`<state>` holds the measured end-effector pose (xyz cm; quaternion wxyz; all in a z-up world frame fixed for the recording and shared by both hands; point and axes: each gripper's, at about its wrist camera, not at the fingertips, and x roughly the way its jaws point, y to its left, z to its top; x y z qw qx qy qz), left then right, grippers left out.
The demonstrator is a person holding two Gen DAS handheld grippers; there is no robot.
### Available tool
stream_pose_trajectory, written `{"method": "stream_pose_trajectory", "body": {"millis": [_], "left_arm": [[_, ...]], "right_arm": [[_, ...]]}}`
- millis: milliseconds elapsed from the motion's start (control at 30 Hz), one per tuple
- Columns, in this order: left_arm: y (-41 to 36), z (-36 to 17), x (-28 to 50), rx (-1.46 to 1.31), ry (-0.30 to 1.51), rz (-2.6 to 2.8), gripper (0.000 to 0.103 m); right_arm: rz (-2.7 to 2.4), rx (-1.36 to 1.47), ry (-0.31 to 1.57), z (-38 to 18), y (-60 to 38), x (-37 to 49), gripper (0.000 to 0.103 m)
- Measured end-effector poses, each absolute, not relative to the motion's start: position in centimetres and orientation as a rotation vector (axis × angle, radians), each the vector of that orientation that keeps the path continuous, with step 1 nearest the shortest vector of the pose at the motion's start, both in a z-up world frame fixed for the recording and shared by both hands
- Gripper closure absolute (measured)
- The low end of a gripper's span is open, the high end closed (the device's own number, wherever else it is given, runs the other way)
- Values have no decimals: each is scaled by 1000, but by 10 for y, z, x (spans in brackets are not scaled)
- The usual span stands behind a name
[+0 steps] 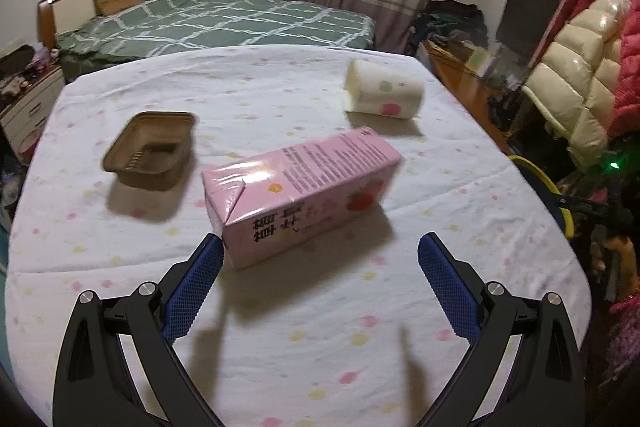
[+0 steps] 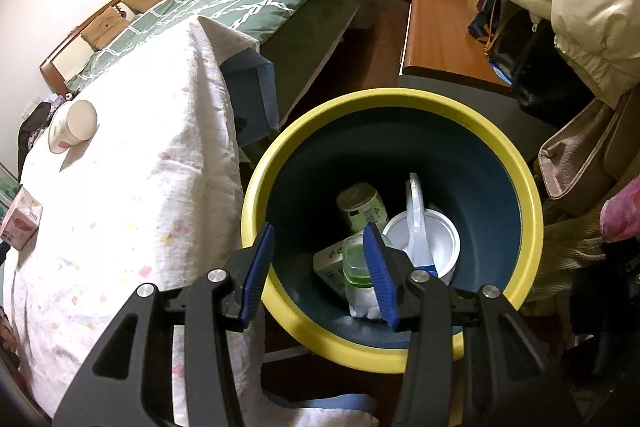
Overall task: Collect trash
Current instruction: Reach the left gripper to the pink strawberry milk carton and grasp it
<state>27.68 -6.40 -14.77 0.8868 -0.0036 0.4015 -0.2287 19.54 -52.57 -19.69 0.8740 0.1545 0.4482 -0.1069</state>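
Lying on the spotted cloth point(image 1: 280, 347), a pink carton point(image 1: 304, 195) sits just ahead of the left gripper point(image 1: 320, 247), whose jaws are spread wide and empty; a brown tray point(image 1: 150, 153) and paper cup point(image 1: 384, 93) lie beyond. Right gripper point(image 2: 320, 231) hangs half-spread, empty, over the yellow-rimmed bin point(image 2: 400, 99) holding a bottle point(image 2: 358, 279) and tub point(image 2: 436, 239).

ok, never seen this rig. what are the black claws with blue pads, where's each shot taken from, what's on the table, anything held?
No robot: a person holds one two-finger claw per hand, each with a fisheye camera looking along its fingers. The left claw is open and empty, facing a pink carton, a brown tray and a paper cup on the covered table. The right claw is open and empty above a yellow-rimmed bin already holding bottles and containers.
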Motion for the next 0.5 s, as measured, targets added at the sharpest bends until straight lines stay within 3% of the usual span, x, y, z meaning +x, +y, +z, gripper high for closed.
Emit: {"method": "stream_pose_trajectory", "body": {"millis": [267, 500], "left_arm": [[-113, -131, 242, 13, 849, -709, 7], [-111, -107, 230, 135, 802, -637, 7]], "right_arm": [[-191, 325, 932, -197, -520, 194, 56], [-190, 340, 917, -193, -526, 188, 56]]}}
